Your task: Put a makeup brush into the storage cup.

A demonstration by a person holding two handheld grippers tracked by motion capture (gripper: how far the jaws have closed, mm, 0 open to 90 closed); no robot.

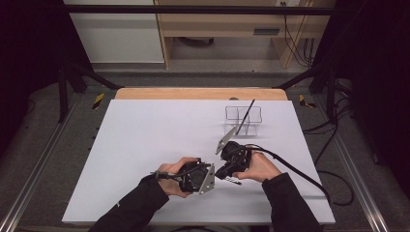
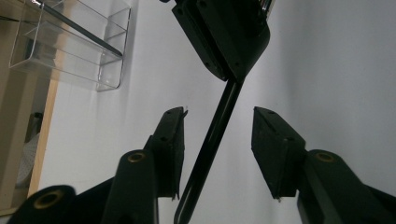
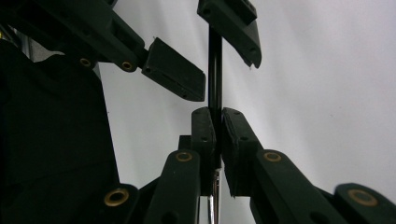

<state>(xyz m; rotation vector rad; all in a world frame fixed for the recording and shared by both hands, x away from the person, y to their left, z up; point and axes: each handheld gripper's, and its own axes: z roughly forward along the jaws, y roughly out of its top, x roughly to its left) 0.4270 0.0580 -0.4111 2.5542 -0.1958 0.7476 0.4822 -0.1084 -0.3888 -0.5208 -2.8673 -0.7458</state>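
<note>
A thin black pen [image 3: 215,70] is clamped between the pads of my right gripper [image 3: 218,112], which is shut on it. A silvery part of the pen shows behind the pads. Low over the white table [image 1: 145,145] the two grippers face each other tip to tip. My left gripper [image 2: 219,112] stands open around the pen's free end [image 2: 210,140], with a gap on each side between its pads and the pen. In the high view the left gripper [image 1: 215,175] sits left of the right gripper [image 1: 223,171], and the pen's rear end [image 1: 234,181] pokes out below the right hand.
A clear plastic organiser [image 1: 243,121] stands at the table's back right, with another dark pen [image 1: 247,112] leaning in it. It also shows in the left gripper view as the clear organiser [image 2: 70,42]. A black cable [image 1: 295,171] trails right from the right gripper.
</note>
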